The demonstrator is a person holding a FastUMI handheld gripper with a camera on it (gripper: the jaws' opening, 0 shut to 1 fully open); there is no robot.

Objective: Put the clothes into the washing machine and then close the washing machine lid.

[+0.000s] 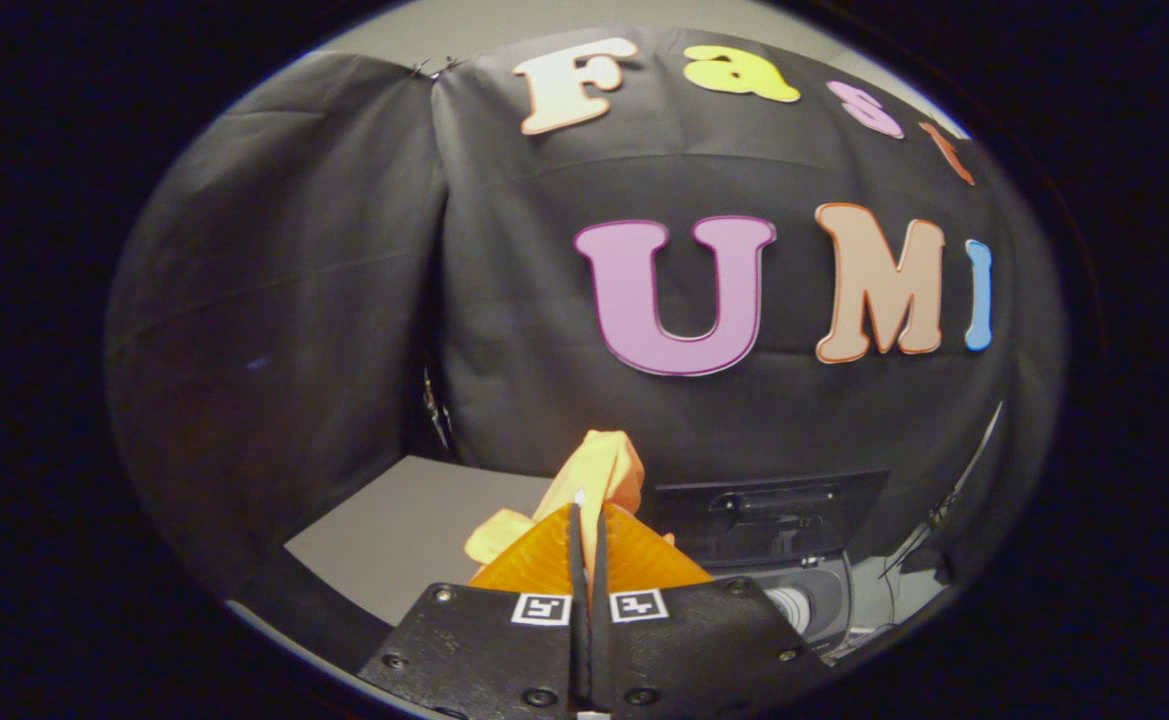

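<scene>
At the lower left of the frame a grey tabletop [394, 540] runs back to the black cloth wall [274, 300]; nothing lies on the part of it that shows; at the lower centre the gripper [589, 530] points forward with its two fingers drawn nearly together, only a thin slit between them, and an orange cloth [599, 470] is pinched in that slit, bunching up just ahead of the tips and spilling a fold to their left; the garment hangs clear of the table, so it is lifted rather than resting; to the lower right, beyond and below the fingers, sits the washing machine [814, 600], with a dark raised panel [774, 515] behind it that I take for the open lid, though I cannot be sure; the step in hand looks like the carry; the next move calls for swinging right and down over the opening, then parting the fingers; closing the lid is yet to come.
</scene>
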